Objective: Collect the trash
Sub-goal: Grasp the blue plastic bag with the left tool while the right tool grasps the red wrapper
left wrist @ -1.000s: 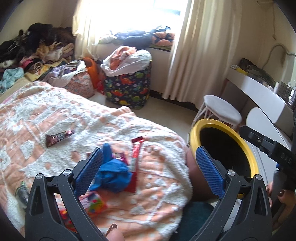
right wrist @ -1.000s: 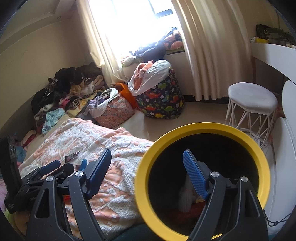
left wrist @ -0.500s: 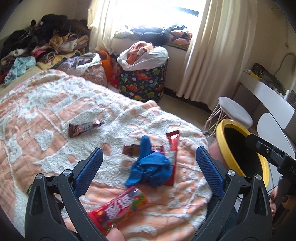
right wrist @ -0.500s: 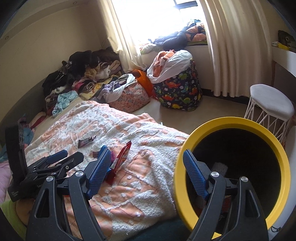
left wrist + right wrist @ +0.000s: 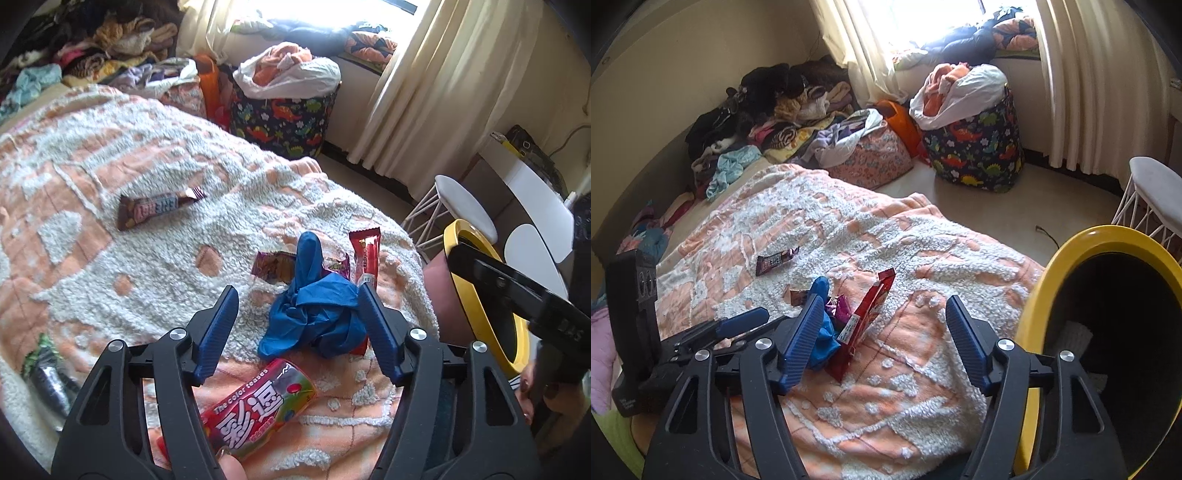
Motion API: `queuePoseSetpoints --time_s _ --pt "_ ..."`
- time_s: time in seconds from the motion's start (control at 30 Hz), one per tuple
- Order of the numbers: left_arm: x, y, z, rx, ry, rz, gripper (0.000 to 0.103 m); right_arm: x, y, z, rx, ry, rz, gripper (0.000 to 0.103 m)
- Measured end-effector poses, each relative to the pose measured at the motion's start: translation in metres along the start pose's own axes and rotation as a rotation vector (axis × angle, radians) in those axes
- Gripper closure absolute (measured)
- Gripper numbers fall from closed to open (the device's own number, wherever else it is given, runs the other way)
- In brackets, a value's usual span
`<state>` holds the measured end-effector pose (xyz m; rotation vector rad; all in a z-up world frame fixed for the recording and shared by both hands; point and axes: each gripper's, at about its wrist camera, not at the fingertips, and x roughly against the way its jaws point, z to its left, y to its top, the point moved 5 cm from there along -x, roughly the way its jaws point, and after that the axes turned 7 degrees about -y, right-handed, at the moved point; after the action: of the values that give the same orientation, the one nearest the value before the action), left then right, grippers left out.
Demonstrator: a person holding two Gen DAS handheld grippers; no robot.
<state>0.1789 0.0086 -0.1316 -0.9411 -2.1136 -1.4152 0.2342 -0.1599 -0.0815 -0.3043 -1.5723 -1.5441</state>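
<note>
Left gripper (image 5: 297, 314) agape – around blue glove (image 5: 317, 314)

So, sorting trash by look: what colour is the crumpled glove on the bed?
Blue. The crumpled glove shows best in the left wrist view.

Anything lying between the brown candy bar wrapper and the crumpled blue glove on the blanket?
Left wrist view: mostly bare blanket between the brown wrapper and the blue glove; a small purple wrapper lies against the glove's near side.
</note>
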Motion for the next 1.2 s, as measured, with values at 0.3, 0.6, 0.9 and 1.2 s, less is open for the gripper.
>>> queuePoseSetpoints --time_s 0.3,0.6,0.9,1.2 --pt "-0.019 -0.003 -0.004 0.011 -0.028 0.045 0.051 -0.049 0.008 0.000 -0.060 -0.002 0.120 0.049" --pt "-0.030 -0.006 -0.005 0.025 -0.055 0.071 0.063 -0.084 0.004 0.003 -0.087 0.028 0.207 0.081" --pt "-0.027 -0.008 -0.008 0.029 -0.098 0.058 0.079 -0.060 0.000 -0.002 -0.104 0.028 0.115 0.087" --pt "-0.009 -0.004 -0.014 0.019 -0.123 0.019 0.082 -0.030 -0.004 -0.004 -0.100 0.031 0.054 0.087"
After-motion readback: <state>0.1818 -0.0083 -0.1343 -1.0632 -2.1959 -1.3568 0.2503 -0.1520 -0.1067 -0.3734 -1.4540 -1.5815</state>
